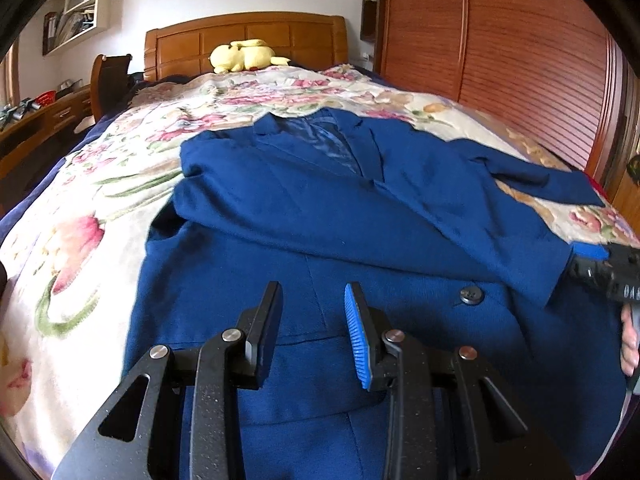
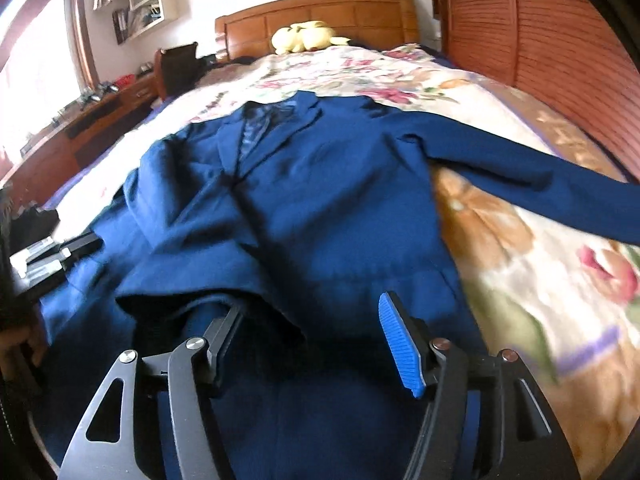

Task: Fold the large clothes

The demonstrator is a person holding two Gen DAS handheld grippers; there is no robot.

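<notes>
The left tongs [image 1: 314, 330] stand partly open just above the lower front of the dark blue wool-like suit jacket [image 1: 320, 208], with only a bare gap between their black and blue-ribbed pads. The right tongs [image 2: 316, 340] gape wider over the jacket's hem; the cuff of the left sleeve, folded across the jacket's front, lies loose between the jaws, close to the black one, and neither pad presses on it. In the left view the right tongs show at the right edge beside that cuff, with fingers of a hand [image 1: 630, 340] below them. The jacket lies face up, collar away from the cameras, on the bed's cream floral quilt [image 1: 100, 184]; its other sleeve stretches out sideways towards the reddish slatted wooden wardrobe [image 1: 520, 40], which stands close along that side. A yellow plush toy [image 1: 244, 56] rests against the wooden headboard [image 1: 248, 36], well apart from the jacket. Bare quilt lies open between collar and toy, and beside the jacket towards the wooden desk [image 1: 44, 124].
</notes>
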